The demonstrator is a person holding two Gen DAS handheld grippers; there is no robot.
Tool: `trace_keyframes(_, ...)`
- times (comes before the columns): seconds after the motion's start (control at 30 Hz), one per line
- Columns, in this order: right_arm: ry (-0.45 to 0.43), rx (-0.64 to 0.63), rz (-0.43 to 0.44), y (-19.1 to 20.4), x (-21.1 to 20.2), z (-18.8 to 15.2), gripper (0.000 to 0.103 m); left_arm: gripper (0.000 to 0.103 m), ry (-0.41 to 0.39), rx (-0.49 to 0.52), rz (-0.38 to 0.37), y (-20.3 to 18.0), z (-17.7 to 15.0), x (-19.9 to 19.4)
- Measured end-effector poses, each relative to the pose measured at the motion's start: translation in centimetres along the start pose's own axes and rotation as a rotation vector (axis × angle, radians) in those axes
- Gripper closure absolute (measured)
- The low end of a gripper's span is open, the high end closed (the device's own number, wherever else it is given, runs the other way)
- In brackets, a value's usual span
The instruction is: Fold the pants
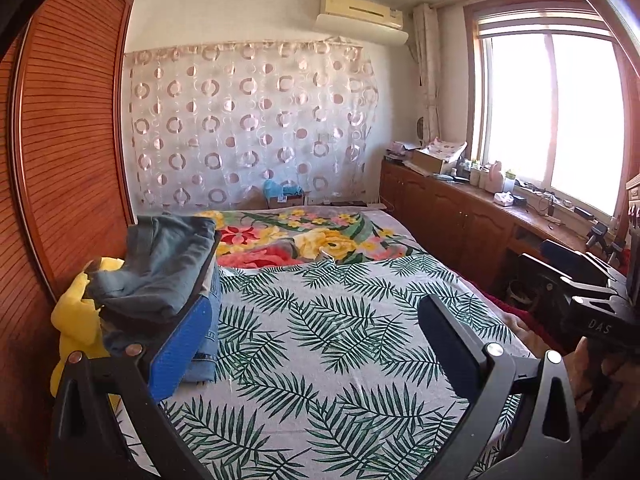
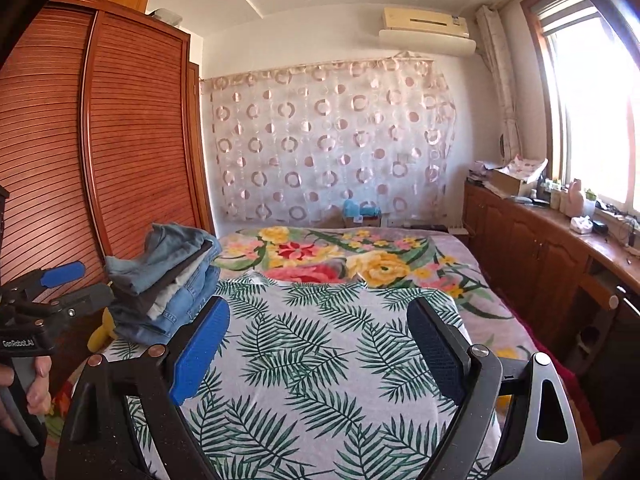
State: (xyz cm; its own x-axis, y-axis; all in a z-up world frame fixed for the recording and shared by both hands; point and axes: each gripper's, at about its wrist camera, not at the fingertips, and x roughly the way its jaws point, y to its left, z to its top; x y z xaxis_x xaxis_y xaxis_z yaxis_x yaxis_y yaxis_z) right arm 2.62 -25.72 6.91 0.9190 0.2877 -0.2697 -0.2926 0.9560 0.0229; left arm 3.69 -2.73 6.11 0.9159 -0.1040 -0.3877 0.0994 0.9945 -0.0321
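Note:
A stack of folded pants [image 1: 160, 272] in blue denim and grey lies at the left edge of the bed [image 1: 340, 340], close to the wardrobe; it also shows in the right wrist view [image 2: 168, 280]. My left gripper [image 1: 316, 340] is open and empty above the leaf-print sheet, its left finger beside the stack. My right gripper [image 2: 320, 348] is open and empty over the same sheet. The left gripper also shows at the left edge of the right wrist view [image 2: 60, 284], and the right gripper at the right edge of the left wrist view [image 1: 588, 284].
A wooden slatted wardrobe [image 1: 68, 152] stands left of the bed. A yellow plush toy [image 1: 76, 320] sits beside the stack. A floral blanket [image 1: 304, 236] covers the far end. Low wooden cabinets [image 1: 460, 216] with clutter run under the window on the right.

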Motion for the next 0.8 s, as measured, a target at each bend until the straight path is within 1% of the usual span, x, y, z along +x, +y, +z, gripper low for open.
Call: trace_keyframes(0.8,-0.011,0.005,-0.003,-0.10,-0.26,-0.24,0.012,0.000,-0.009,-0.004,0.008,0.17,-0.02,-0.44)
